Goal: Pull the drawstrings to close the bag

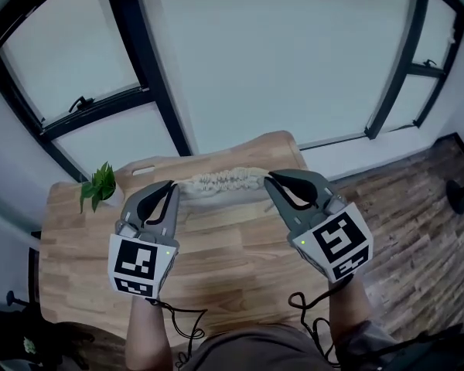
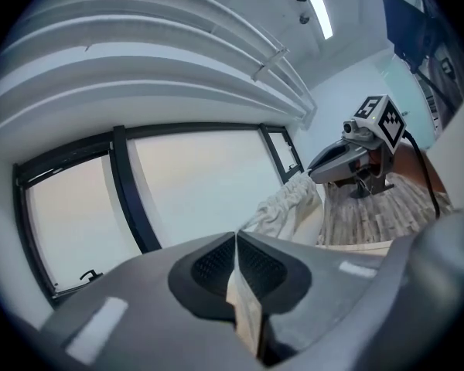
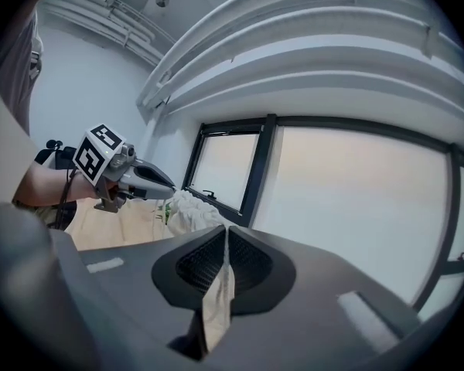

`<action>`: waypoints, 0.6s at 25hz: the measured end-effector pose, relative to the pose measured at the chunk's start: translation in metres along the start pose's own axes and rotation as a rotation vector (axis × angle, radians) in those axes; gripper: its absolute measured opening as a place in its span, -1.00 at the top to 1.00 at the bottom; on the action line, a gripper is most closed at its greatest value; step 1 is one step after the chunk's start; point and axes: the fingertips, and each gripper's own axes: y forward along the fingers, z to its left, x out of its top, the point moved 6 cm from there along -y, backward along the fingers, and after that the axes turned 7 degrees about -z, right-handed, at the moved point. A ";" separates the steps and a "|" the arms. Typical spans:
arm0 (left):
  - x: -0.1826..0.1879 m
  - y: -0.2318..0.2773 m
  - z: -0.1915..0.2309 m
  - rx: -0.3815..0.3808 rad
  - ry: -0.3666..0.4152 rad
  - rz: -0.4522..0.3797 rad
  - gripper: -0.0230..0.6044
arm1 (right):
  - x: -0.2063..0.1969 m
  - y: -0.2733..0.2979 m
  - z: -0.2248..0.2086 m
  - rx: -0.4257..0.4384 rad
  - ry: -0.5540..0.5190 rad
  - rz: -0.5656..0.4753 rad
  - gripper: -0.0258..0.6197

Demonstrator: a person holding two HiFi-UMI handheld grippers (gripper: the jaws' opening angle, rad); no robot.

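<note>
A cream cloth bag [image 1: 220, 182] lies gathered and ruffled at the far side of the wooden table [image 1: 232, 261], stretched between my two grippers. My left gripper [image 1: 172, 185] sits at the bag's left end, and its jaws [image 2: 237, 238] are shut on a flat cream drawstring [image 2: 244, 309]. At the bag's right end, my right gripper [image 1: 269, 178] is likewise shut [image 3: 226, 230] on the other drawstring [image 3: 218, 300]. The bunched bag [image 2: 288, 205] shows beyond the left jaws, and the bag [image 3: 189, 210] shows again beyond the right ones.
A small green plant [image 1: 98, 184] stands at the table's far left corner. Black-framed windows [image 1: 162, 107] rise right behind the table. Wood-plank floor [image 1: 417, 230] lies to the right. Cables [image 1: 305, 315] hang from both grippers near the person's body.
</note>
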 end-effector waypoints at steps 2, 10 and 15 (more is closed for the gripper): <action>-0.001 -0.001 -0.001 0.003 -0.006 0.000 0.90 | 0.000 0.000 0.001 -0.005 -0.005 -0.001 0.80; -0.002 -0.001 -0.002 0.017 -0.046 -0.005 0.90 | -0.002 0.004 -0.001 -0.007 -0.018 -0.016 0.80; 0.001 -0.004 -0.002 0.026 -0.008 -0.015 0.90 | 0.000 0.004 -0.002 -0.028 -0.014 -0.029 0.81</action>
